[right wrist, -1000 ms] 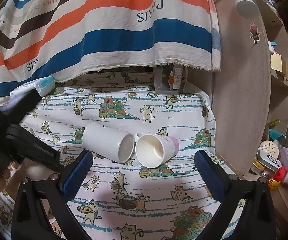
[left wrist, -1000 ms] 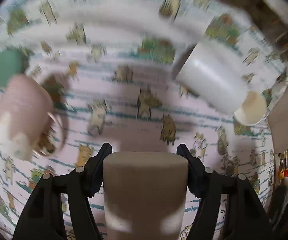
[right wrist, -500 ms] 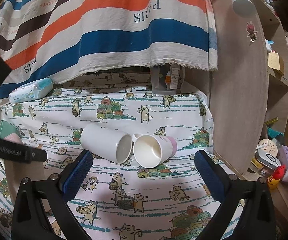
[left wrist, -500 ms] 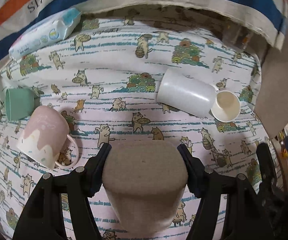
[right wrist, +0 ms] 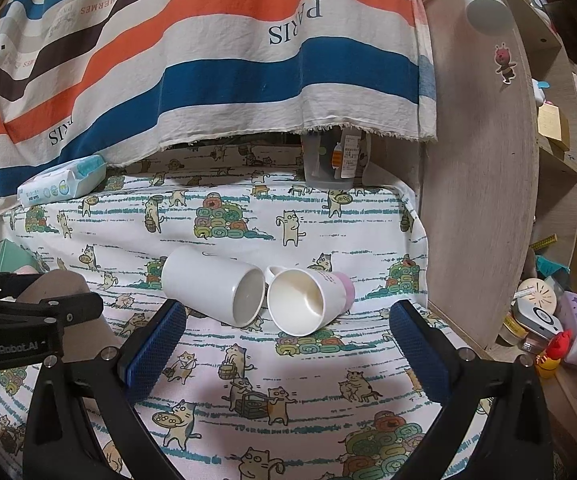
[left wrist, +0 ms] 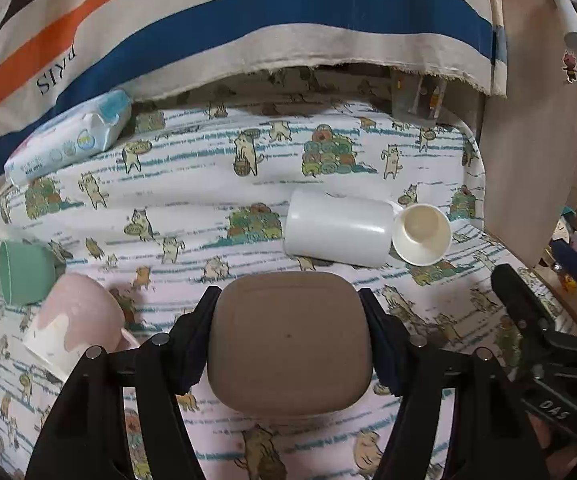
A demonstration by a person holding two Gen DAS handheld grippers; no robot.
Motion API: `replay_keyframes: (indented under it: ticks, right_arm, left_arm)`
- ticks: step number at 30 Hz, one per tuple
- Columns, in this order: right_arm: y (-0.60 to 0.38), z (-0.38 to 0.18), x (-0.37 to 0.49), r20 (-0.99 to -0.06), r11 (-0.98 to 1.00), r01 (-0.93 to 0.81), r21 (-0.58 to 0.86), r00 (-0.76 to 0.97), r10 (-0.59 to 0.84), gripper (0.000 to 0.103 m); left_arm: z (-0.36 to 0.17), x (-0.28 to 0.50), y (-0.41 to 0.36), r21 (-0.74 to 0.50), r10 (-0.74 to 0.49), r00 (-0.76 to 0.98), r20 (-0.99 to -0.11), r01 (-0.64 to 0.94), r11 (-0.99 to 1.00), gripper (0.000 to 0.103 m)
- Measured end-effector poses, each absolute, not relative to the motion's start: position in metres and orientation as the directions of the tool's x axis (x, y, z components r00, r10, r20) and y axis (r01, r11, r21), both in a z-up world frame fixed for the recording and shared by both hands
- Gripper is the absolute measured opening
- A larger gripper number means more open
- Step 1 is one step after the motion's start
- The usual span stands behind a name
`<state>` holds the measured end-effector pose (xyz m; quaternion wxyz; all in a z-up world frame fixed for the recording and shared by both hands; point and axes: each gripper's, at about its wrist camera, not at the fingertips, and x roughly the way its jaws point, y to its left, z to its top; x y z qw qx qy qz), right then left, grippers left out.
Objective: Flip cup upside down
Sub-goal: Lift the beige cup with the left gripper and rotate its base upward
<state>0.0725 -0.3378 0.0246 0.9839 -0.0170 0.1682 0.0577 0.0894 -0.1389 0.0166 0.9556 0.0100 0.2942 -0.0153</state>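
Observation:
My left gripper [left wrist: 288, 340] is shut on a brown-grey cup [left wrist: 288, 344], whose flat base faces the camera, above the cat-print cloth. It shows at the left of the right wrist view [right wrist: 60, 292]. My right gripper [right wrist: 284, 356] is open and empty, just short of two cups lying on their sides: a white cup [right wrist: 212, 284] and a pink-and-white mug [right wrist: 308, 300]. Both also show in the left wrist view, the white cup [left wrist: 336, 228] and the mug [left wrist: 420, 234]. A pink-and-white mug [left wrist: 76, 320] stands upside down at the left, beside a green cup [left wrist: 24, 272] on its side.
A striped towel [right wrist: 208, 60] hangs over the back of the cloth-covered surface [right wrist: 288, 380]. A wet-wipes pack [left wrist: 68, 140] lies at the back left. A wooden panel [right wrist: 476, 200] borders the right side, with cluttered shelves [right wrist: 540, 312] beyond. A clear container [right wrist: 336, 160] stands at the back.
My left gripper has tilted up and drawn back with the brown-grey cup, from looking down at the cloth to facing the towel. My right gripper has barely moved.

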Motion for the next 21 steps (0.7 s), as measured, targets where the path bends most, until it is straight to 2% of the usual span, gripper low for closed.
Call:
replay_keyframes:
  ticks: [11, 21]
  right_arm:
    - [-0.338, 0.024, 0.072, -0.334, 0.992, -0.122, -0.016, 0.936, 0.109, 0.102]
    - [-0.337, 0.023, 0.072, -0.337, 0.992, -0.123, -0.016, 0.935, 0.111, 0.102]
  left_arm:
    - [0.011, 0.105, -0.129, -0.007, -0.024, 0.835, -0.55, 0.024, 1.0, 0.066]
    - [0.005, 0.111, -0.134, 0.051, 0.011, 0.836, -0.548, 0.02, 0.999, 0.067]
